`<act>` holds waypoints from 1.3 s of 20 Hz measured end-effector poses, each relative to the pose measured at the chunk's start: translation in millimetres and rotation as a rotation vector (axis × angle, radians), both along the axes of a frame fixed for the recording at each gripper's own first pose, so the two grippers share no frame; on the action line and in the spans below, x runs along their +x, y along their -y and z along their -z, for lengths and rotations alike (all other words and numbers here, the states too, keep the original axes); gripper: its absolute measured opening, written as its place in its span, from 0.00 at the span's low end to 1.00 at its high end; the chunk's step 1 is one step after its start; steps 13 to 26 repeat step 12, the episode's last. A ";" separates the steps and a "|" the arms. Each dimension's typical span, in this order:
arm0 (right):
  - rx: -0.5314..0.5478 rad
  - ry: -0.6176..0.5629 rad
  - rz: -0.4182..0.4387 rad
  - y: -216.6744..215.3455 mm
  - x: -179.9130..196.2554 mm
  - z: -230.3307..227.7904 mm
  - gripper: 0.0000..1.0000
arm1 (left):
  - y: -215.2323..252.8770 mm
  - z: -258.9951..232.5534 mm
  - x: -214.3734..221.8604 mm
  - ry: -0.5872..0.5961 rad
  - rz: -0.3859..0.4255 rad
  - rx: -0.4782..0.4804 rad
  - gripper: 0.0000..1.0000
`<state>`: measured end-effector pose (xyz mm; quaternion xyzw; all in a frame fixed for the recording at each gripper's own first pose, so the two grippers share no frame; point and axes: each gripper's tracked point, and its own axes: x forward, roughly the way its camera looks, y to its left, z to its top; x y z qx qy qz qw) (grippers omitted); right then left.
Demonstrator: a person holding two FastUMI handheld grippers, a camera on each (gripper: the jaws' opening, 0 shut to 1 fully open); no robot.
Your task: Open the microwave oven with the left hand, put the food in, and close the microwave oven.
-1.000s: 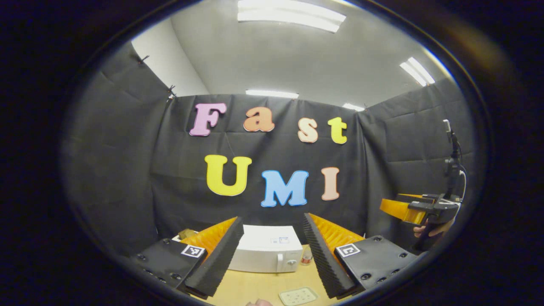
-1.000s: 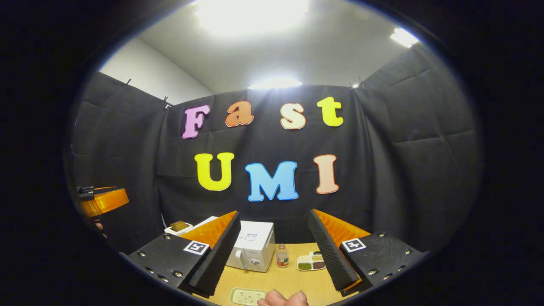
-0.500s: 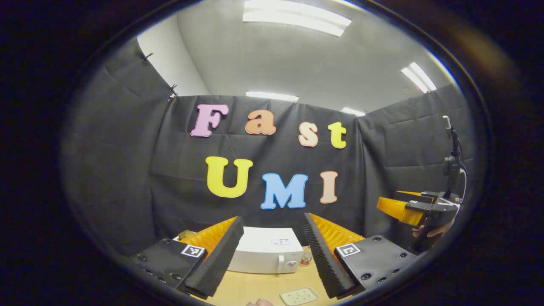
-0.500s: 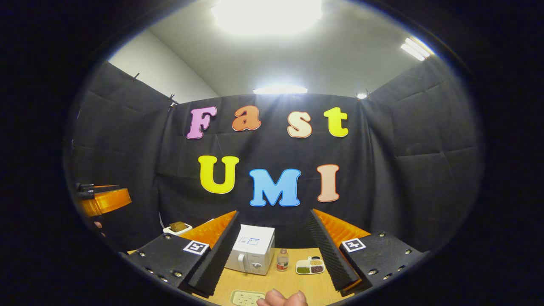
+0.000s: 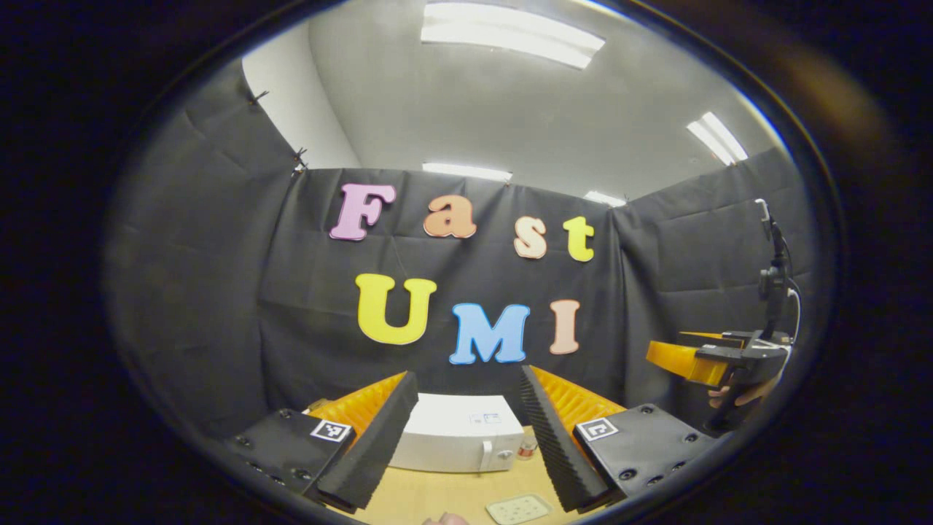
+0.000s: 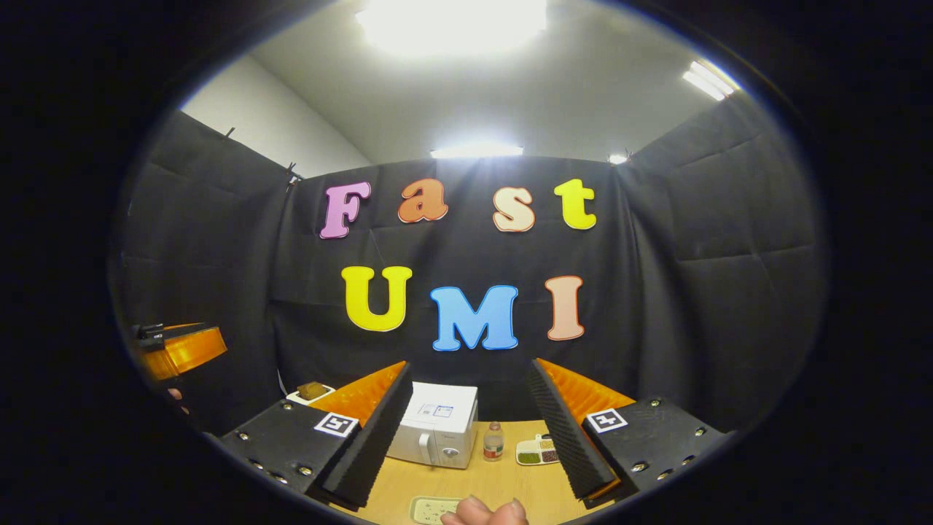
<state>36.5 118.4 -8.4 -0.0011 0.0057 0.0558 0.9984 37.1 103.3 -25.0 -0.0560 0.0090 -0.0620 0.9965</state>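
A white microwave oven (image 5: 455,441) (image 6: 437,430) stands with its door closed at the back of a wooden table (image 5: 437,496). In the right gripper view, a brown piece of food on a small white dish (image 6: 312,392) sits left of the oven. My left gripper (image 5: 463,445) is held open well above and in front of the oven, nothing between its fingers. My right gripper (image 6: 466,445) is open too, also high over the table. The right gripper, held by a hand, shows at the right edge of the left gripper view (image 5: 718,357).
A small bottle (image 6: 493,442) and a divided tray of grains (image 6: 538,452) stand right of the oven. A pale flat perforated tray (image 5: 519,508) (image 6: 430,509) lies near the table's front. Fingertips (image 6: 485,512) show at the bottom edge. Black cloth walls surround the table.
Both views have shifted a little; the oven sits slightly lower in the left gripper view and the table items slightly nearer the middle in the right gripper view. Both grippers stay open.
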 end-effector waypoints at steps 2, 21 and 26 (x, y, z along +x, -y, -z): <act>0.000 -0.008 0.000 -0.7 2.6 2.0 0.98 | 0.1 -0.5 0.8 0.004 0.001 0.002 0.93; 0.030 -0.018 0.007 7.3 6.0 2.7 0.98 | 3.4 2.1 2.1 0.005 -0.008 0.021 0.93; 0.030 -0.018 0.007 7.3 6.0 2.7 0.98 | 3.4 2.1 2.1 0.005 -0.008 0.021 0.93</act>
